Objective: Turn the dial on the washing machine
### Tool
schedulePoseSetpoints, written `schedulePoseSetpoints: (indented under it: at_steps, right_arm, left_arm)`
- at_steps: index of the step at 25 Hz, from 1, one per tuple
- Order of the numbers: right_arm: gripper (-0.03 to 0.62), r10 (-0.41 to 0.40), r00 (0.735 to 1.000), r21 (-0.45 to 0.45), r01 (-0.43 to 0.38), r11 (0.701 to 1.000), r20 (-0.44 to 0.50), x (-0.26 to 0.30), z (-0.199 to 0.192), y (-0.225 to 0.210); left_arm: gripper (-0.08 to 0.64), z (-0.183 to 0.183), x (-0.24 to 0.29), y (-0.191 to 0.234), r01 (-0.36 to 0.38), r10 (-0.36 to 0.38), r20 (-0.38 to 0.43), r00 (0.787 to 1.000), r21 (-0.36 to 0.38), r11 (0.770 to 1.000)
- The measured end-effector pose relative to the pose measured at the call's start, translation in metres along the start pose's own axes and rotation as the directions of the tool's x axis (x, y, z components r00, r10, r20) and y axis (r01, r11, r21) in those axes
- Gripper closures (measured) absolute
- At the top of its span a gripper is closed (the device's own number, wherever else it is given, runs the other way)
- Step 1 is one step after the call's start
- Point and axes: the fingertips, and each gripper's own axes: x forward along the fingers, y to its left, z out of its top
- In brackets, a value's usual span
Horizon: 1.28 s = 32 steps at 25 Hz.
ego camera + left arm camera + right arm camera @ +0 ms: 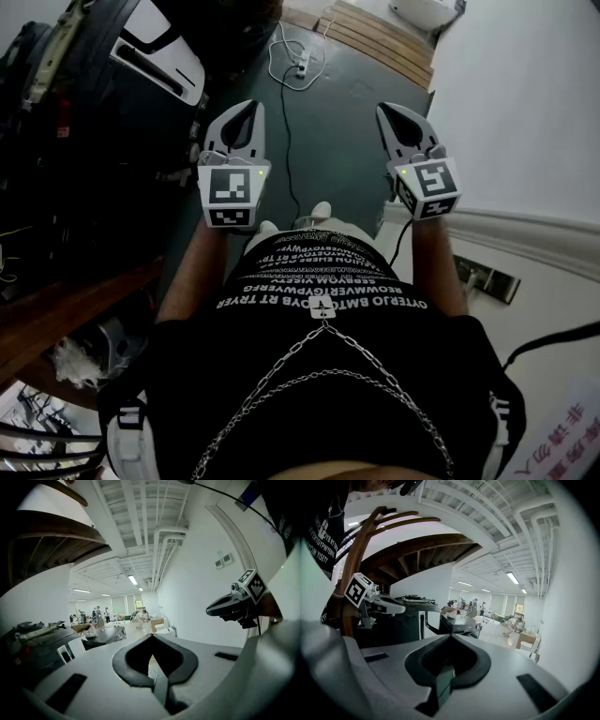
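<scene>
No washing machine dial shows in any view. In the head view I hold both grippers out in front of my black shirt, above a dark green floor. My left gripper point(247, 107) points forward with its jaws shut and nothing between them; its own view shows the tips point(151, 635) meeting. My right gripper point(388, 109) is level with it, about a shoulder's width away, also shut and empty point(450, 635). Each gripper shows in the other's view: the right gripper point(209, 610) and the left gripper point(402, 610). A dark appliance with a white panel point(157, 54) stands at the far left.
A white power strip with a coiled cable point(300, 66) lies on the floor ahead, and a black cable point(286, 131) runs toward me. Wooden planks point(375, 37) lie at the back. A white wall point(525, 112) runs along the right. Dark wooden furniture point(56, 309) is at my left.
</scene>
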Motion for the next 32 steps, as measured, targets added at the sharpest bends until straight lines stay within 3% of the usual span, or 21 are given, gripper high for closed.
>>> schedulePoseSetpoints:
  at_steps: [9,18,24,32]
  right_arm:
    - [0.595,0.073,0.997,0.055,-0.074,0.996,0.021,0.016,-0.012,-0.063]
    - [0.595,0.16,0.987,0.085,-0.16,0.983,0.003,0.034,-0.039,-0.081]
    - [0.595,0.178,0.984,0.128,-0.174,0.976,-0.016,0.055,-0.051,-0.085]
    - [0.595,0.188,0.981,0.116,-0.182,0.977,-0.043,0.127,-0.034,-0.097]
  left_arm:
    - [0.555,0.038,0.064,-0.034,-0.029,0.029,0.002,1.0,0.035,0.999]
    - [0.555,0.027,0.089,-0.051,-0.056,0.057,-0.048,0.997,0.018,0.998]
    - [0.555,0.023,0.106,-0.044,-0.042,0.044,-0.076,0.996,0.035,0.999]
    - [0.555,0.015,0.161,0.011,-0.039,0.038,-0.076,0.996,-0.012,0.999]
